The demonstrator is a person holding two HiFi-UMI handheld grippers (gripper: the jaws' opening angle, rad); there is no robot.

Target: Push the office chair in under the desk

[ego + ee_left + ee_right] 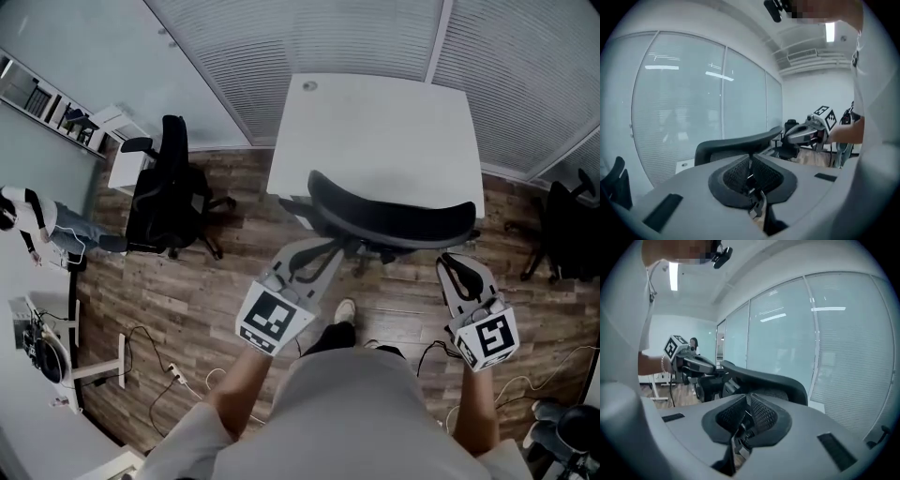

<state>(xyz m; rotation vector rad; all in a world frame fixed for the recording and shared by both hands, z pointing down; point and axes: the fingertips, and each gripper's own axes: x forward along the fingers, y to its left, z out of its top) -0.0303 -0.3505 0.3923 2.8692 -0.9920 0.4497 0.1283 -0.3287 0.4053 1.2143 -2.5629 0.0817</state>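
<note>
Desk (375,122): white, smooth, rectangular top, small round grommet (309,85) near far left corner. Floor (187,300): wood planks.

Office chair (392,217): black, curved backrest with a rounded rim, standing across desk's near edge with backrest overlapping that edge.

Left gripper (323,246): grey shell, black mesh-textured pads pressed together, nothing between. Tips just beside backrest's left end, contact unclear.

Right gripper (457,265): pads likewise closed and empty, just beside backrest's right end.

Second black chair (169,197) well off desk's left edge.
</note>
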